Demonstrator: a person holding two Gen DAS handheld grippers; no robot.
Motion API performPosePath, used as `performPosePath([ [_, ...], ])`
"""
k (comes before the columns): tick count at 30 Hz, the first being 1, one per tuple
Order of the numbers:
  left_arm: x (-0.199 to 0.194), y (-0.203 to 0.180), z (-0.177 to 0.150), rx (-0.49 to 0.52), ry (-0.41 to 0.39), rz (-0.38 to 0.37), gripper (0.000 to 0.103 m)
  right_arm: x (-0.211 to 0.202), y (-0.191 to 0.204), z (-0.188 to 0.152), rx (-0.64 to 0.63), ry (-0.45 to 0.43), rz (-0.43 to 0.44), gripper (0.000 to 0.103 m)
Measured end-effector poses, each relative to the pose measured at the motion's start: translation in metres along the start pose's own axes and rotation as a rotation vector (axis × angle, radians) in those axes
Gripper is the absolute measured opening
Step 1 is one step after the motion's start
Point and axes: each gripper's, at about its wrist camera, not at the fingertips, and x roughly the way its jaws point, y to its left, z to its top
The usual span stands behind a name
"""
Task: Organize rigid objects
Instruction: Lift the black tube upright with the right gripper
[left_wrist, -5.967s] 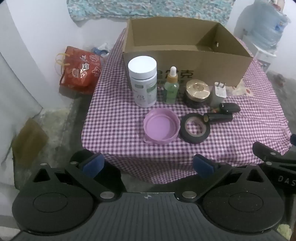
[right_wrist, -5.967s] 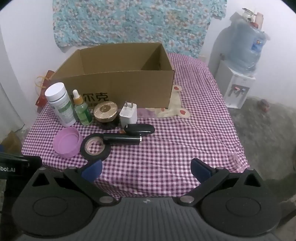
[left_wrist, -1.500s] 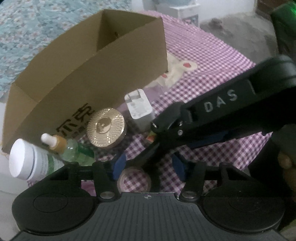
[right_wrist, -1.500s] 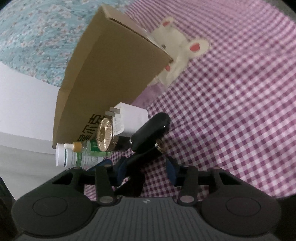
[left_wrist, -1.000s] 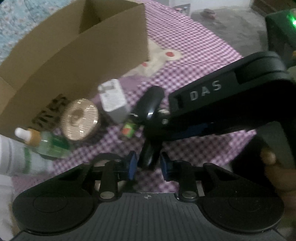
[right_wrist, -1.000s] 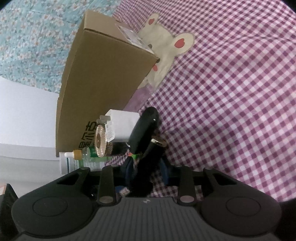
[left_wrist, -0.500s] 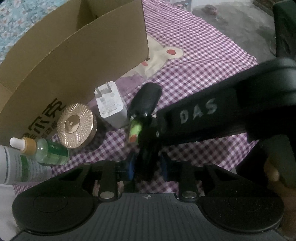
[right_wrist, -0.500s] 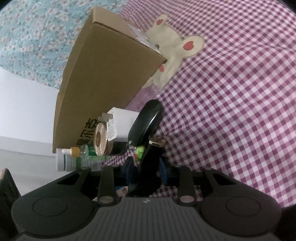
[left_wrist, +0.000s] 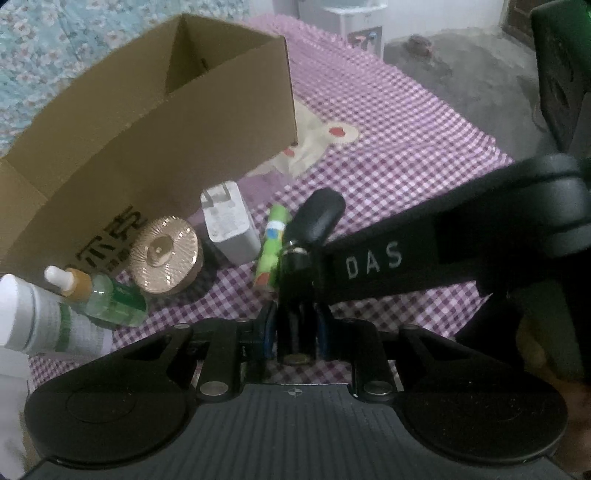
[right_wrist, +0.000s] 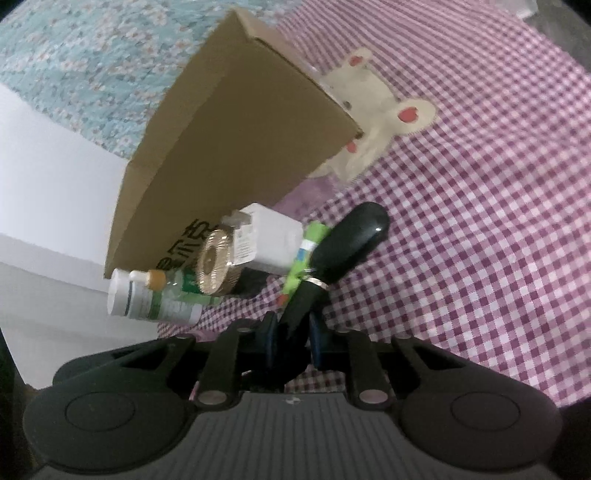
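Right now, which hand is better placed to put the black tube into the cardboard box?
Probably left. Both jaws are shut on the black tube, but the left gripper sits nearer the cardboard box; the right gripper reaches in from the far side.

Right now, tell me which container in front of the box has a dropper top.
The small green bottle, between the white pill bottle and the gold-lidded jar. Only it has a white dropper bulb on an amber collar.

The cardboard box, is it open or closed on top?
Open. The cardboard box has no lid or flaps over it, and the left wrist view looks down onto its inner walls.
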Motion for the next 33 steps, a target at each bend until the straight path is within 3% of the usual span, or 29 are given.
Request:
performPosePath([
  [12,-0.029,-0.004,-0.009,-0.018,-0.083,0.012,0.021,-0.018,0.043,-0.009,-0.157,-0.067,-0.021,0.016],
  [24,-0.024,0.01,-0.017,-0.075,-0.102,0.011,0.021,-0.035,0.006,-0.001,-0.036,-0.124,-0.024,0.016],
  [33,-0.02,0.017,-0.011,-0.092,-0.111,0.002,0.021,-0.023,-0.016,-0.003,0.062,-0.07,0.004,0.016],
])
